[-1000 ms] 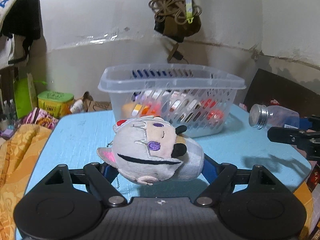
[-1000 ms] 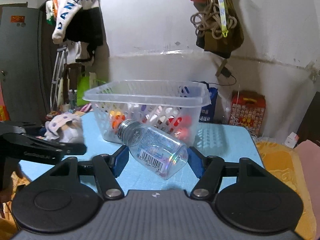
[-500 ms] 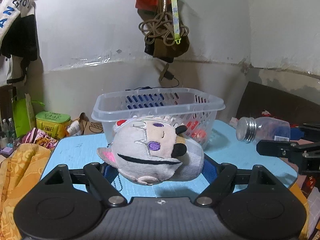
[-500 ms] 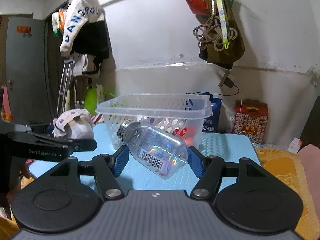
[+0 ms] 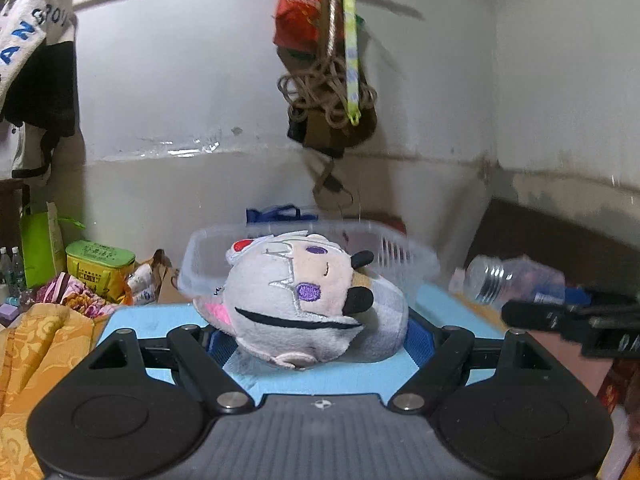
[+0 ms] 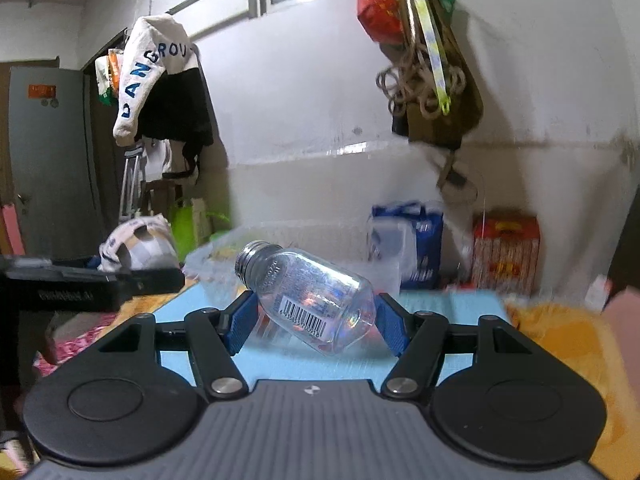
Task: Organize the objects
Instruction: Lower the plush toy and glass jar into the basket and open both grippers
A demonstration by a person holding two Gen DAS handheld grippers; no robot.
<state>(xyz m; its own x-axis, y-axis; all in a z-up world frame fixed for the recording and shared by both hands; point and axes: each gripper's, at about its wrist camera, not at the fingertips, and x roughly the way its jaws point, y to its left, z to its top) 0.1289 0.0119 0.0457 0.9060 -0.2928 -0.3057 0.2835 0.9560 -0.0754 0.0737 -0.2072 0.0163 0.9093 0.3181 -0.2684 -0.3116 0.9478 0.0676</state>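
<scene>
My left gripper [image 5: 312,332] is shut on a grey and white plush toy [image 5: 304,296] with purple eyes, held above the blue table [image 5: 160,320]. My right gripper [image 6: 312,316] is shut on a clear plastic bottle [image 6: 316,296] with a silver threaded neck, lying sideways between the blue pads. The clear plastic basket [image 5: 400,256] stands on the table behind the plush; it shows blurred behind the bottle in the right wrist view [image 6: 216,256]. The bottle also shows at the right of the left wrist view [image 5: 516,280], and the plush at the left of the right wrist view [image 6: 140,244].
An orange patterned cloth [image 5: 36,344] lies left of the table, with a green tin [image 5: 100,264] and clutter behind it. A bag and coiled rope [image 5: 332,96] hang on the white wall. A red box [image 6: 506,252] and blue bag [image 6: 412,240] stand beyond the table.
Both grippers have risen with their objects, so the basket and table sit lower and farther in both views. The grips are unchanged.
</scene>
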